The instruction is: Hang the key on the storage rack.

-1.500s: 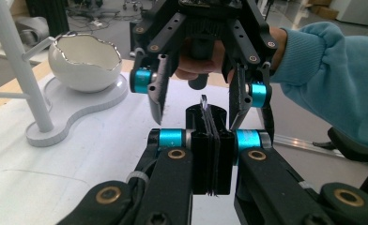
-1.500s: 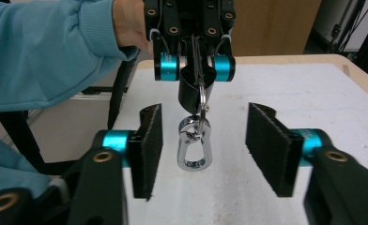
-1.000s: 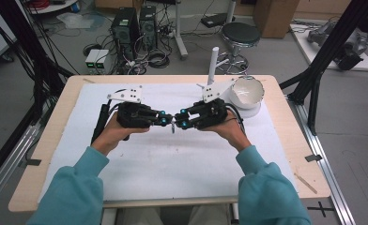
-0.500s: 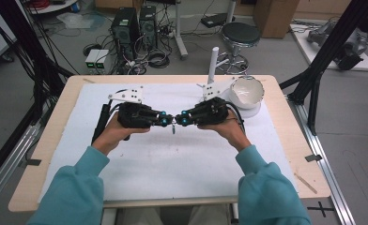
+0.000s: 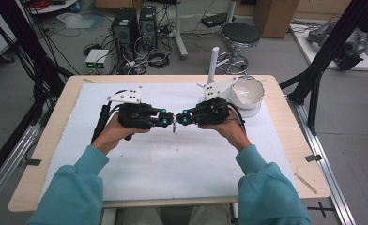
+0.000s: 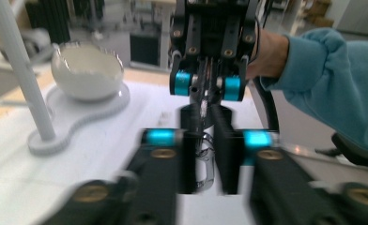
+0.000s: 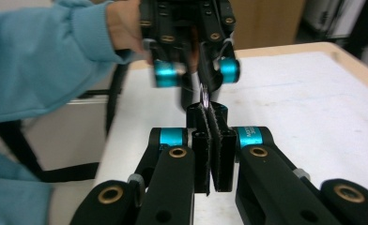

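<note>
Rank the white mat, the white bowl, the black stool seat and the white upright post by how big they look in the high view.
1. white mat, by far the largest.
2. white bowl and black stool seat: they look alike, and the stool stands farther from the camera, so no ranking.
3. white upright post, the smallest.

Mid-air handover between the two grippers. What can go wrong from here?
1. The right gripper pinches the small piece only by an edge at its tips: it may slip and fall to the white mat.
2. The left gripper has just been opening, piece between its jaws: pulling away may snag it.
</note>
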